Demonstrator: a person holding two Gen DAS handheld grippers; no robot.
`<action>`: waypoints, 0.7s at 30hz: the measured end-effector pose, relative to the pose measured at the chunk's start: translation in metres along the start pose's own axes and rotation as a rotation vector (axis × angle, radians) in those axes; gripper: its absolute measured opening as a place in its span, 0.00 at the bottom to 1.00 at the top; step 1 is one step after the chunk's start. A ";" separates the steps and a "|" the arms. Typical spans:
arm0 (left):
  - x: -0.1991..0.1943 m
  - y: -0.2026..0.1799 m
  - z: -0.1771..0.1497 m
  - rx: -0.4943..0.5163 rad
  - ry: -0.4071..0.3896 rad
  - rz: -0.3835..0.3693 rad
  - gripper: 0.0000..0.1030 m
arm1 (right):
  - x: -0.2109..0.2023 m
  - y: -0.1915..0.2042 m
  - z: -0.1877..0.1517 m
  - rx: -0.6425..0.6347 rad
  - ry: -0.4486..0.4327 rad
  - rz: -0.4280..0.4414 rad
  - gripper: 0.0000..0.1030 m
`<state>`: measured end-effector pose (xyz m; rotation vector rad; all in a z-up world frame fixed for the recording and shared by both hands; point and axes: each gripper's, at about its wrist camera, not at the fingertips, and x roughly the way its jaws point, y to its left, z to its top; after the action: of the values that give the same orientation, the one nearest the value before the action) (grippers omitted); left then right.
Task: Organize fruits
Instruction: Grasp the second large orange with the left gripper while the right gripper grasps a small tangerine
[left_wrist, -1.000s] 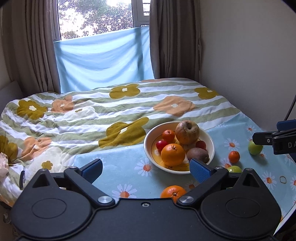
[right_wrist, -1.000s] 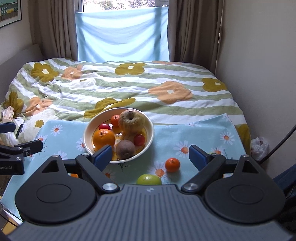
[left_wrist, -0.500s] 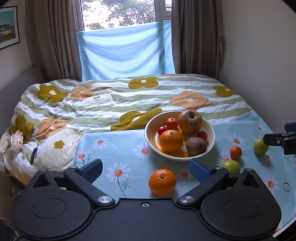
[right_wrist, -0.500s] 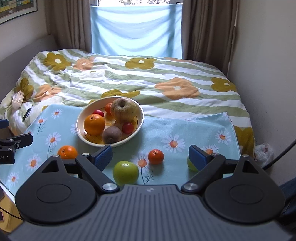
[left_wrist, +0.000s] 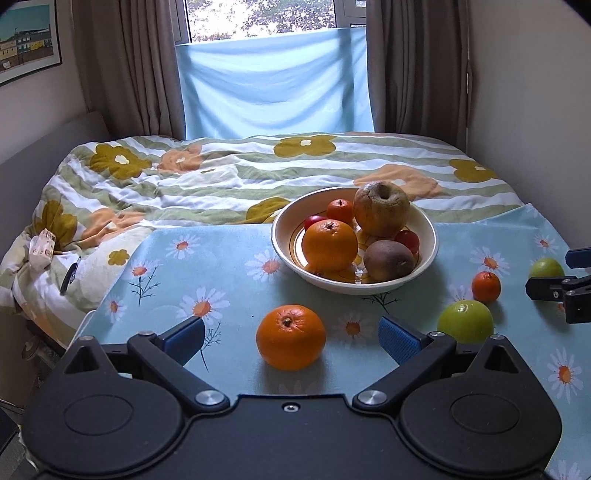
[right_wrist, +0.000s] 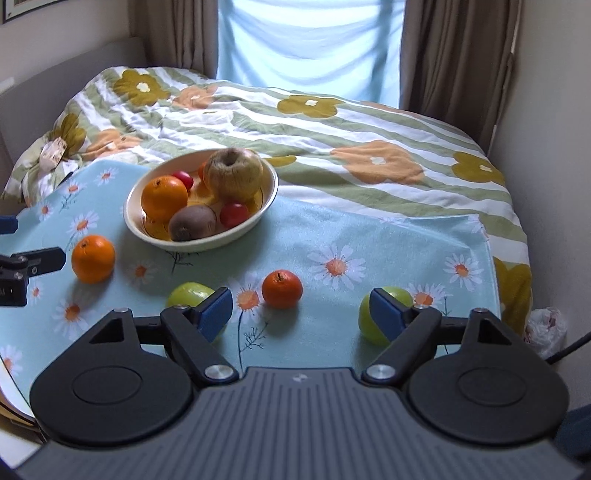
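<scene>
Four fruits lie loose on the daisy-print blue cloth of the table (left_wrist: 229, 266); six already sit in the cream ceramic bowl (left_wrist: 428, 236).

In bowl: large orange (left_wrist: 329, 244), brownish wrinkled apple (left_wrist: 381, 208), brown kiwi (left_wrist: 388, 259), small tangerine (left_wrist: 340, 209), two small red fruits, one at the back left (left_wrist: 312, 221), one to the right (left_wrist: 408, 239). Judged: this part is done.

Loose on the cloth:
- big orange (left_wrist: 291, 336), near front of bowl, between the open fingers of the left gripper (left_wrist: 291, 334) in that view.
- small loose tangerine (right_wrist: 282, 288), right of bowl, ahead of the right gripper (right_wrist: 303, 314).
- green apple (right_wrist: 190, 293), partly behind the right gripper's left finger.
- second green apple (right_wrist: 384, 314), partly behind its right finger.

Fingers: both grippers spread wide, holding nothing. Whether either touches fruit cannot be told; the left looks short of the big orange.

Judgement: roughly past halfway, assuming the aim is all fruit in the bowl. Remaining: four picks. Bowl is crowded, apple piled high; added round fruit may roll off. Nearest candidates: big orange for left, small loose tangerine for right.
</scene>
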<state>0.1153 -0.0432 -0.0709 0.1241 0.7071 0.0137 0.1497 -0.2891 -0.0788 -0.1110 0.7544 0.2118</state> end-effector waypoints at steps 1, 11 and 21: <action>0.005 -0.002 -0.001 0.002 0.004 0.010 0.99 | 0.005 -0.001 -0.002 -0.009 0.003 0.007 0.91; 0.046 -0.007 -0.007 -0.034 0.055 0.055 0.92 | 0.043 -0.009 -0.009 -0.038 0.022 0.071 0.82; 0.069 -0.006 -0.007 -0.054 0.117 0.055 0.62 | 0.066 -0.005 -0.007 -0.061 0.039 0.104 0.74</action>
<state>0.1630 -0.0446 -0.1214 0.0915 0.8193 0.0929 0.1928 -0.2857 -0.1288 -0.1338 0.7934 0.3329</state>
